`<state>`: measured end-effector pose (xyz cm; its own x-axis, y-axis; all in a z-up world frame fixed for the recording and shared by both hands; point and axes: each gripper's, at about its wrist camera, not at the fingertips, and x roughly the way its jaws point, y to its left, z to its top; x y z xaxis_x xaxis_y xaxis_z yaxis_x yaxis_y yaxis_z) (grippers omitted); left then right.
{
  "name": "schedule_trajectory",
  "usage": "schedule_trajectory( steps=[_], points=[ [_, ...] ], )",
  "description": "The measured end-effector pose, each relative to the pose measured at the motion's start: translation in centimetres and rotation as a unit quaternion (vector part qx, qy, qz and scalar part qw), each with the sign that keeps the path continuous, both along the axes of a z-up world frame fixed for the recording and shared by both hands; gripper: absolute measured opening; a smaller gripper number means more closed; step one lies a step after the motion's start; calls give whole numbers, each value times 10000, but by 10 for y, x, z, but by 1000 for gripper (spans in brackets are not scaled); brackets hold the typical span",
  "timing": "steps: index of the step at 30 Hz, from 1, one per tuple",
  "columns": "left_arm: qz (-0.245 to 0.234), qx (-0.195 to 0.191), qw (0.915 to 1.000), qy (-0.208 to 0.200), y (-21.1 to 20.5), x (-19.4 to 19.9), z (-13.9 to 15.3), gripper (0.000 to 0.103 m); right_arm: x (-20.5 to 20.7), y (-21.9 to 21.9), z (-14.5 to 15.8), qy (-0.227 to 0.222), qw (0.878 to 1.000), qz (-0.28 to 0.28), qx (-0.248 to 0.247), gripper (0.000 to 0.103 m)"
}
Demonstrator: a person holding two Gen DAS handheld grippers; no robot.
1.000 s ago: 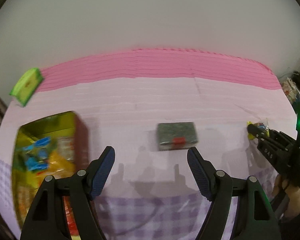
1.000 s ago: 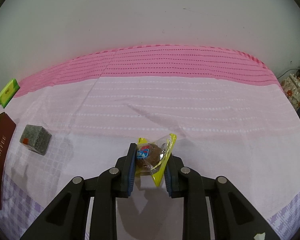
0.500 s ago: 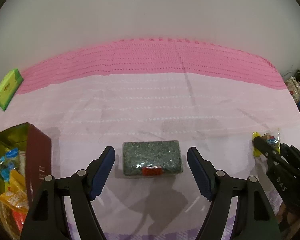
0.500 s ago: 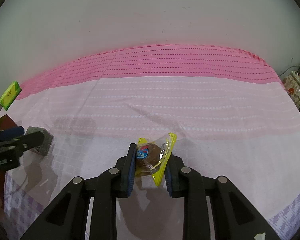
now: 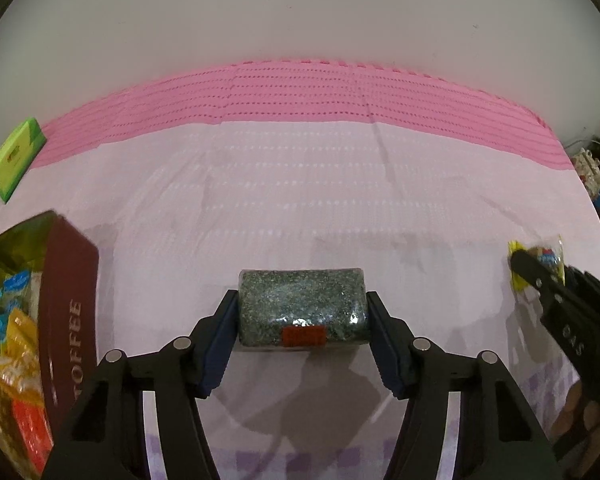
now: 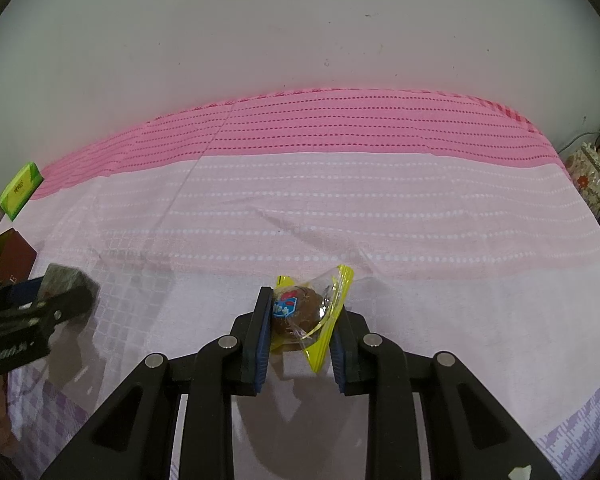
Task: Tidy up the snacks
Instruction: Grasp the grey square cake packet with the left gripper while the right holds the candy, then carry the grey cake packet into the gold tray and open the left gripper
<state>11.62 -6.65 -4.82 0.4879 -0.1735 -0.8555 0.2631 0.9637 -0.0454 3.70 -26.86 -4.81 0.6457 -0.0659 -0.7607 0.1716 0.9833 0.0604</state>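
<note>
Left tool [image 5: 302,316] closing on the grey-green packet [image 5: 302,307] lying on the tabletop [image 5: 300,200]; right tool [image 6: 300,330] clamped on the wrapped sweet [image 6: 300,308].
Pads are seen flanking the packet's short ends; its crinkly film is judged light, soft and slippery, so a moderate squeeze across the filled middle is advised.

We are bringing the left tongs [image 5: 302,320] down and in over the grey-green speckled packet [image 5: 302,307], which sat well ahead of them a second ago and now lies between the blue pads [image 5: 225,334]. We are closing the jaws: they stood wide of the packet half a second ago and now meet its two ends. In the left wrist view the maroon toffee tin [image 5: 66,312] is sliding back toward the left edge. In the right wrist view the left tongs [image 6: 66,294] are now reaching in from the left and covering most of the packet [image 6: 62,276], which lay in the open a second ago.
</note>
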Motion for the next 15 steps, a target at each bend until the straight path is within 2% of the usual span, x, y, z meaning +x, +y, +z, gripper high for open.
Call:
schedule_trajectory(
  steps=[8, 15],
  points=[
    [-65, 73, 9999, 23, 14, -24, 10, 61, 0, 1, 0, 17, 10000, -4, -60, 24],
    [-100, 46, 9999, -131, 27, -44, 31, 61, 1, 5, 0, 61, 9997, -7, -215, 25]
  ],
)
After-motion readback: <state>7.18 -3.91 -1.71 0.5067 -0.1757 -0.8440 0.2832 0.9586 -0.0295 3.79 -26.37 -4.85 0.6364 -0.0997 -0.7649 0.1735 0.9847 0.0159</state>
